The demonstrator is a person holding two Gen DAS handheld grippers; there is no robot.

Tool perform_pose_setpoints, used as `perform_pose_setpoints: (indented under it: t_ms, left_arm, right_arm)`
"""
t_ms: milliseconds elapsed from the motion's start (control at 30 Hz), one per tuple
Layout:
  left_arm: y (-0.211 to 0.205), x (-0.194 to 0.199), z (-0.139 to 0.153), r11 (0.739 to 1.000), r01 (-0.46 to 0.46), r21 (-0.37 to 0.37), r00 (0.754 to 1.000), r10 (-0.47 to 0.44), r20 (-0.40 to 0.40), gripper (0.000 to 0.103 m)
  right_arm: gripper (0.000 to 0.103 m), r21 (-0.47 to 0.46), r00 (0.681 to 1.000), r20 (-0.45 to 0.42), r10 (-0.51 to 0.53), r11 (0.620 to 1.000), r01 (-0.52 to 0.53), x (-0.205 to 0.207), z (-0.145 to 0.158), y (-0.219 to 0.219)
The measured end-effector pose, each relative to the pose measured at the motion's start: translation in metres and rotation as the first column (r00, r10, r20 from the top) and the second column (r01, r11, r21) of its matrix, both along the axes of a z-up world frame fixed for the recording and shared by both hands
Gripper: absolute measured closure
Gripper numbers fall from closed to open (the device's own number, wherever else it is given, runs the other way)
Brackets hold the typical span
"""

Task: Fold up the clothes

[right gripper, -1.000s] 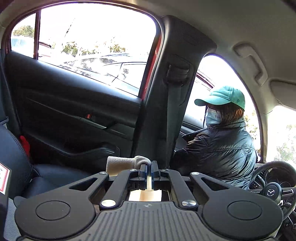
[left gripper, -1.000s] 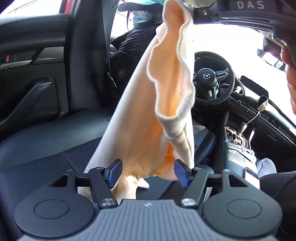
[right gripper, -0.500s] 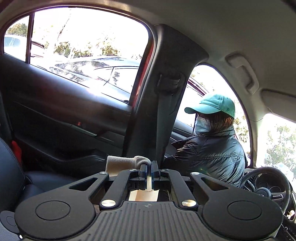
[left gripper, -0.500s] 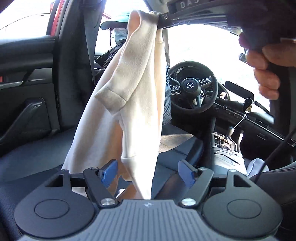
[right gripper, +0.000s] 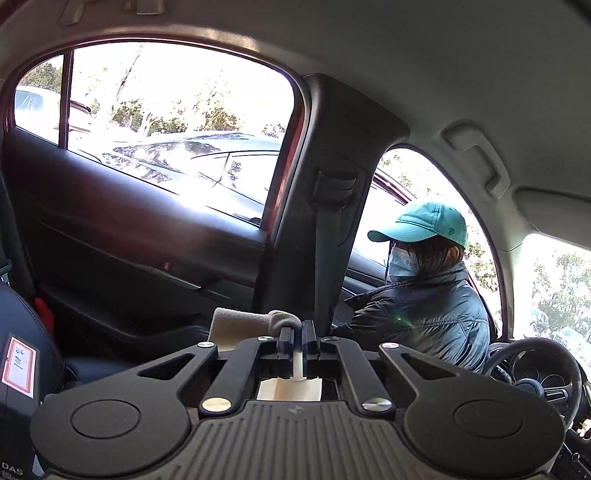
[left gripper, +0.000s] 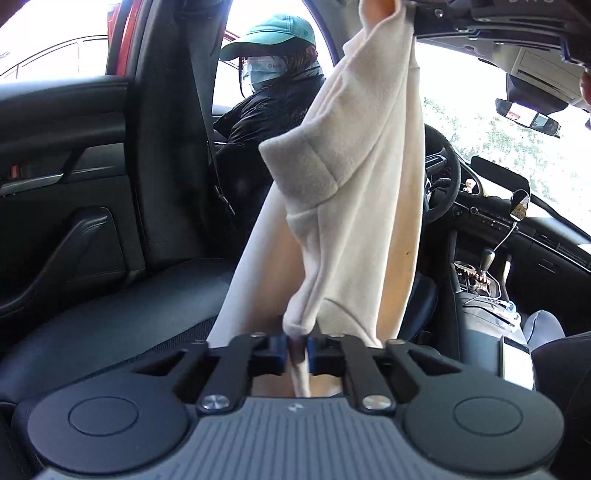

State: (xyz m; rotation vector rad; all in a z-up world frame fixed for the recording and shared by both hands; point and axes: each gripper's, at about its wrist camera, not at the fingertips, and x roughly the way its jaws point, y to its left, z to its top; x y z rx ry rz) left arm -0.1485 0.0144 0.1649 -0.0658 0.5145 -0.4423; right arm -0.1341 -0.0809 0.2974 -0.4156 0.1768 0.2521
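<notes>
A cream fleece garment hangs in the air inside a car. My right gripper holds its top edge high near the roof, seen at the top of the left wrist view. In the right wrist view my right gripper is shut on a thin fold of the garment. My left gripper is shut on the garment's lower edge, low above the back seat. The cloth hangs stretched between the two grippers.
A black back seat lies below. A person in a teal cap and dark jacket sits in the driver's seat. The door pillar with its seat belt, steering wheel and centre console surround the space.
My left gripper was open below the hanging garment and has shut on its lower edge. My right gripper has lifted the top edge higher towards the roof.
</notes>
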Motion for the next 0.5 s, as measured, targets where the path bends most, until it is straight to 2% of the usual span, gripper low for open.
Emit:
perform_pose_setpoints:
  t_ms: [67,167,300,400,500]
  left_arm:
    - [0.002,0.005,0.0,0.999,-0.026,0.034,1.0,0.026,0.018,0.101]
    - [0.01,0.021,0.004,0.995,-0.092,0.048,0.996,0.093,-0.005,0.101]
    - [0.02,0.04,0.022,0.98,-0.181,0.079,0.984,0.18,0.015,0.101]
    - [0.033,0.055,0.062,0.966,-0.253,0.057,0.966,0.249,0.071,0.101]
    - [0.041,0.046,0.094,0.956,-0.286,0.064,0.948,0.272,0.166,0.101]
  right_arm:
    - [0.099,0.011,1.0,-0.013,-0.02,1.0,0.021,0.011,-0.004,-0.005]
    - [0.099,0.028,0.998,-0.033,-0.051,0.998,0.052,0.026,-0.01,-0.012]
    - [0.099,0.049,0.994,-0.061,-0.09,0.994,0.093,0.047,-0.019,-0.021]
    - [0.099,0.103,0.993,-0.02,-0.117,0.988,0.118,0.056,-0.009,-0.03]
    - [0.099,0.169,0.992,0.023,-0.123,0.979,0.117,0.047,0.002,-0.04]
